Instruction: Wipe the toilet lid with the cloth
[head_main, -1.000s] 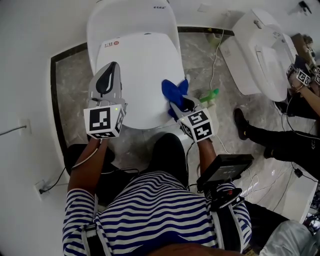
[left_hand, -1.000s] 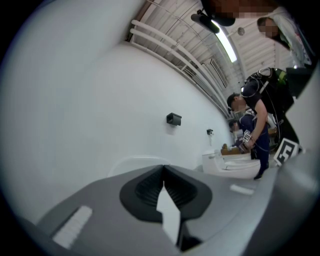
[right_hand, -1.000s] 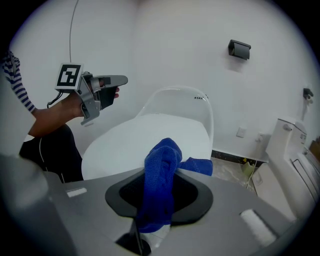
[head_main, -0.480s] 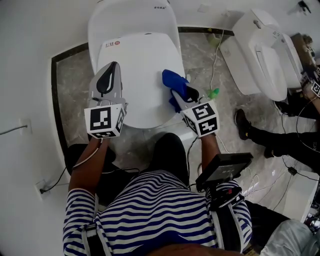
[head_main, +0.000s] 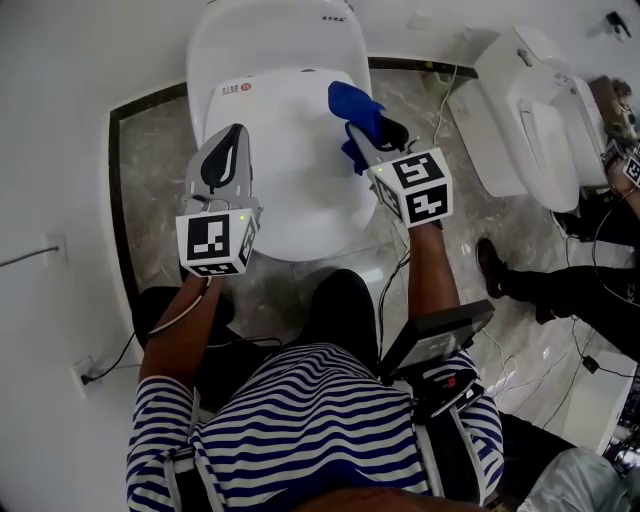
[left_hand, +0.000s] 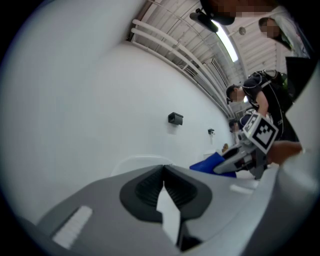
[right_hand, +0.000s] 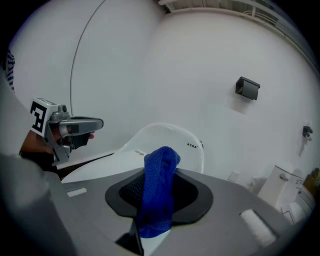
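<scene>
cloth: blue, clamped in right gripper, now at back right of toilet lid, up from its front rim
left gripper: jaws together, empty, above lid's left
task: wiping likely mid-stroke

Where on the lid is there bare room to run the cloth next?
The middle of the lid is bare, between the left gripper over its left edge and the cloth held in the right gripper at its back right edge. The front rim is bare too. Those two edges are crowded.
</scene>
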